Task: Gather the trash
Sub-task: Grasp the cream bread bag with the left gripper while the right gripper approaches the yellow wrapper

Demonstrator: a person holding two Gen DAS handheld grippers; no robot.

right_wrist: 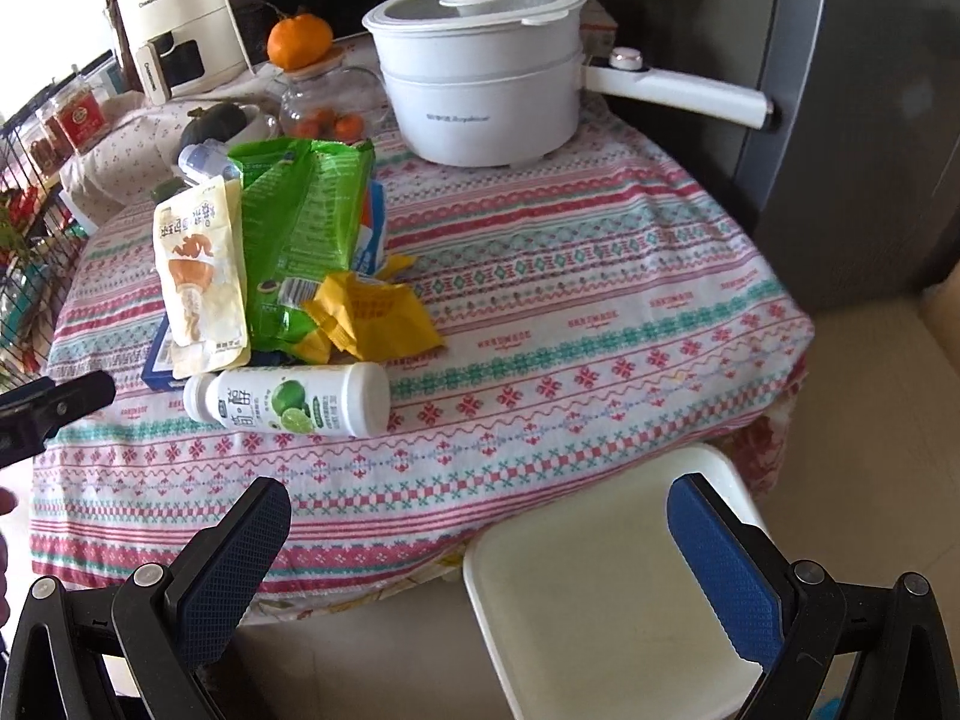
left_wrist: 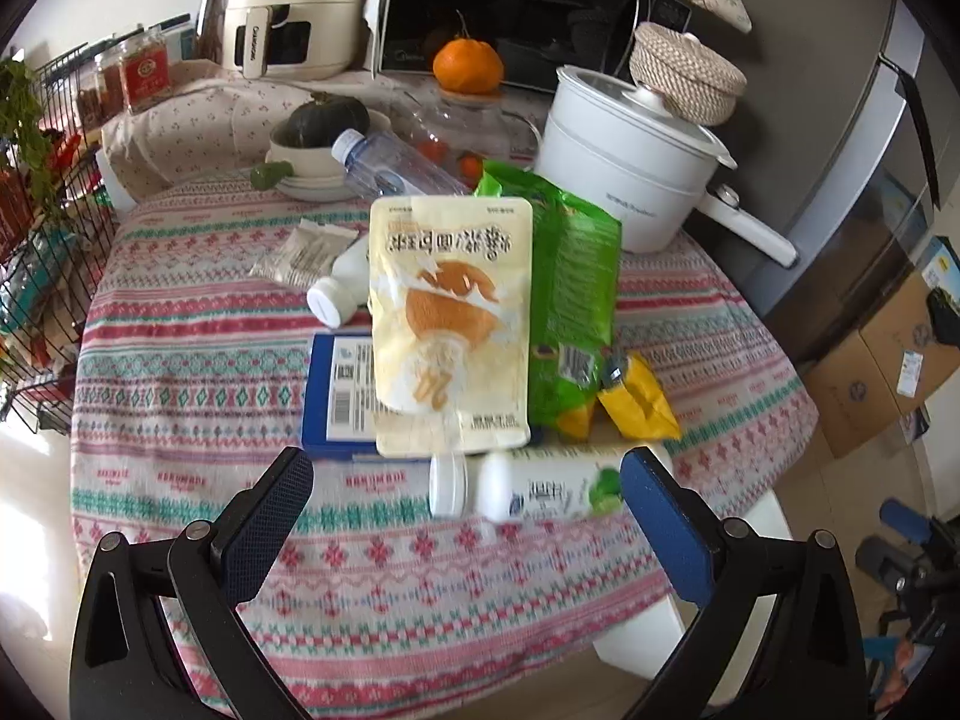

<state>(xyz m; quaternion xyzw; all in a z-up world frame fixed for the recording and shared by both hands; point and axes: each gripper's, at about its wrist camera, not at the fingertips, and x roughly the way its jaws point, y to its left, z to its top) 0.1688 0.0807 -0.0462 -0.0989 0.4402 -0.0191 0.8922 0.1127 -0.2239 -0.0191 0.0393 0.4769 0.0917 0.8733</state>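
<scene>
Your left tongs stand with fingers wide apart and empty, poised just above the near edge of the tabletop. Between and just beyond their fingertips lies a white lime-print bottle on its side, cap toward your left; its outline is blurred in the left wrist view. Your right tongs are likewise spread and hold nothing — they hang off the tabletop's near edge, above a white stool.

Beyond the bottle sits the heap of trash: a cream pouch with an orange picture, propped over a blue box; a green snack bag touching its right side; and a crumpled yellow wrapper at the bag's near corner. To the left of the pouch lie a small white bottle and a pale sachet. A clear plastic bottle lies behind the heap.

At the far side stand a white electric pot with its handle pointing right, a glass jar with an orange on its lid, and a dark green squash in a bowl.
</scene>
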